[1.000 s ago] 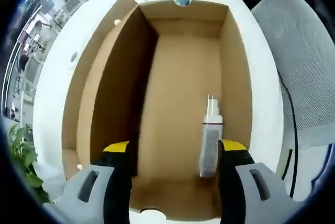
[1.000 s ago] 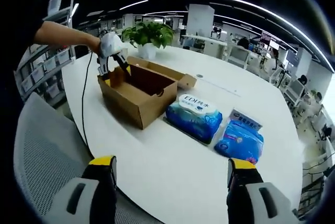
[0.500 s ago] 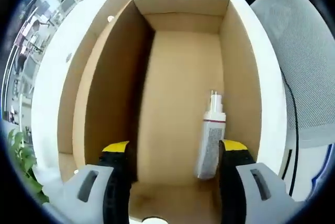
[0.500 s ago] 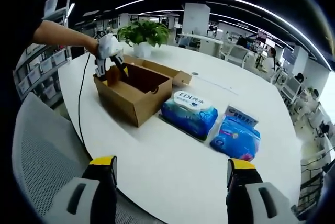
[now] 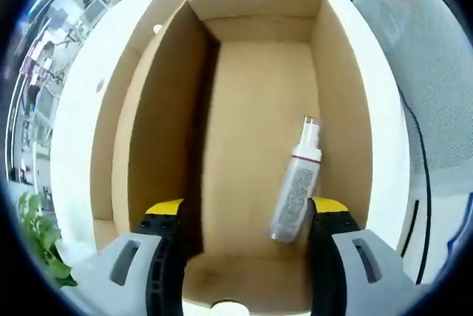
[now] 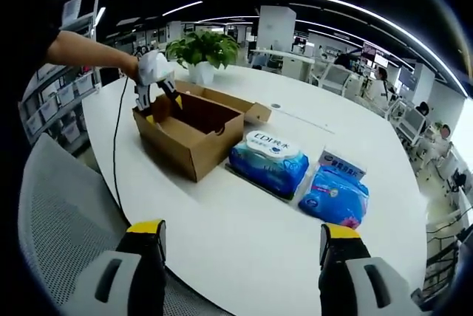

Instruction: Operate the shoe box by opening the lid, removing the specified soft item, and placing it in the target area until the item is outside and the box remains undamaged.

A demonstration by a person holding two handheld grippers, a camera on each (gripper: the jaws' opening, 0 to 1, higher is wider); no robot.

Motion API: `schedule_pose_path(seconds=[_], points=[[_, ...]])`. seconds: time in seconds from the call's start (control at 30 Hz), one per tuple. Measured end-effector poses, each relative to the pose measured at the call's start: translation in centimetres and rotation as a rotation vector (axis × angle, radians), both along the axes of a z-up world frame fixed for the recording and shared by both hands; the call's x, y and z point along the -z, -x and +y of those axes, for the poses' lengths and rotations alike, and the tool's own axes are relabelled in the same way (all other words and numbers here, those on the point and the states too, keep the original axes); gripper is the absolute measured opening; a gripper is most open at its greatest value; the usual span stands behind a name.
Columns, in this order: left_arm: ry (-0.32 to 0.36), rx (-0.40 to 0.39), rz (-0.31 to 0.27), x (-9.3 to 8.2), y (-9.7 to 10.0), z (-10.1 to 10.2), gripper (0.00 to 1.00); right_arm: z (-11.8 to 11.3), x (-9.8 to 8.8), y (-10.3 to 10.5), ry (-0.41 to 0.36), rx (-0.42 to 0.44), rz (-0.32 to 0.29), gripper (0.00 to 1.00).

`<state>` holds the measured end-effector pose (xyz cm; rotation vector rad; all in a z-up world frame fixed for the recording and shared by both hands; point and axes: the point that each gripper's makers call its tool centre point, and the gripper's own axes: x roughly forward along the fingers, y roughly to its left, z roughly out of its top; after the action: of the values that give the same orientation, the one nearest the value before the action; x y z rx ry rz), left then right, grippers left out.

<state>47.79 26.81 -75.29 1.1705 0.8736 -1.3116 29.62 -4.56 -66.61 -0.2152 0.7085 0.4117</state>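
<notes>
Left gripper (image 5: 240, 216), jaws spread, hangs over the open shoe box (image 5: 155, 131). Inside, a white spray bottle (image 5: 295, 183) lies by its right jaw, long axis tilted across the jaws. Right gripper (image 6: 240, 246) hovers spread and empty, well away.

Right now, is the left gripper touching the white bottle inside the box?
Apart. In the left gripper view, the left gripper is open; cardboard floor shows between the bottle and both jaws.
</notes>
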Motion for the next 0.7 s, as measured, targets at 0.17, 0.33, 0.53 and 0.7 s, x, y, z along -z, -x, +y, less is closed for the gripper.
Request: schedule_pose_path(seconds=[0.17,0.33,0.53,0.7], points=[[-0.02,0.06,0.021,0.6,0.6,0.3,0.64,-0.1,0.0,0.0,0.001,0.0,0.002,0.84],[-0.04,0.153,0.039,1.3,1.6,0.0,0.55,-0.2,0.0,0.0,0.001,0.007,-0.001,0.84],[-0.048,0.229,0.05,1.9,1.7,-0.1,0.38,-0.4,0.1,0.1,0.002,0.016,0.001,0.83],[-0.058,0.268,0.075,2.3,2.3,-0.2,0.27,-0.5,0.0,0.1,0.001,0.022,-0.003,0.83]])
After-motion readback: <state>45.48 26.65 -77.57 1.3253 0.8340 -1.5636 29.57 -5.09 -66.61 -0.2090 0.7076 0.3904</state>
